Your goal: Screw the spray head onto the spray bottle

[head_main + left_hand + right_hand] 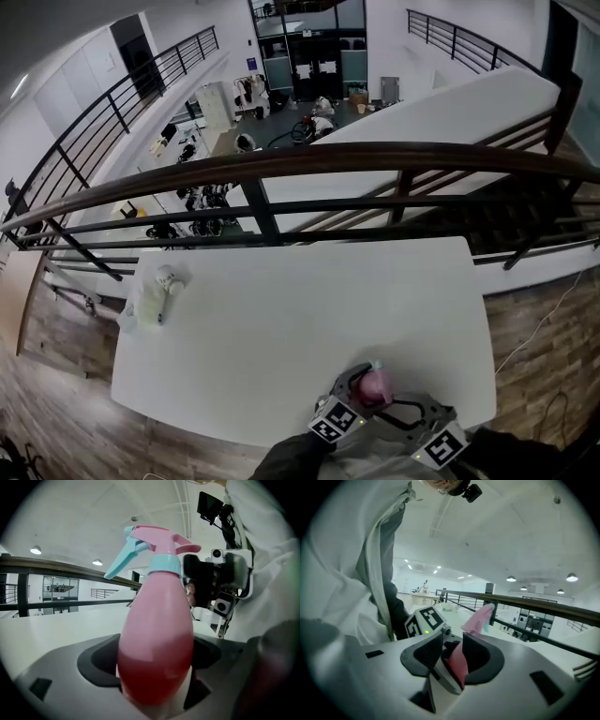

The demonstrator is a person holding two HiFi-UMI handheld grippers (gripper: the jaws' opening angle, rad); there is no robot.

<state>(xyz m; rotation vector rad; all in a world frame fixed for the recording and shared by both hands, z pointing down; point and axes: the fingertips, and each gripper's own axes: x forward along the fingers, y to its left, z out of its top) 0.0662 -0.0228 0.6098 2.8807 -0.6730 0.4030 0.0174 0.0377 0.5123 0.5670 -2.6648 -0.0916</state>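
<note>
1. Left gripper (152,667): jaws stand wide and are clamped on the lower body of the spray bottle (157,620). The dark pads press on its left and right sides.
2. Spray bottle: pink and upright, with a darker band in its lower half. It sits at the near edge of the white table (281,319), right of the middle, between the two grippers.
3. Spray head (159,538): pink top with a light blue collar and a light blue trigger. It sits on the neck of the bottle. In the left gripper view the trigger points left and down.
4. Right gripper (454,656): jaws are closed in on the pink spray head, which stands between the two dark pads. It meets the bottle from the right, at the level of the head.
5. The marker cubes (336,422) of both grippers show at the near edge of the head view, just beside each other.
6. A pale crumpled bundle (155,295) lies at the far left corner of the table, well apart from the bottle. I cannot tell what it is.
7. A dark railing (281,164) runs along the far side of the table.
</note>
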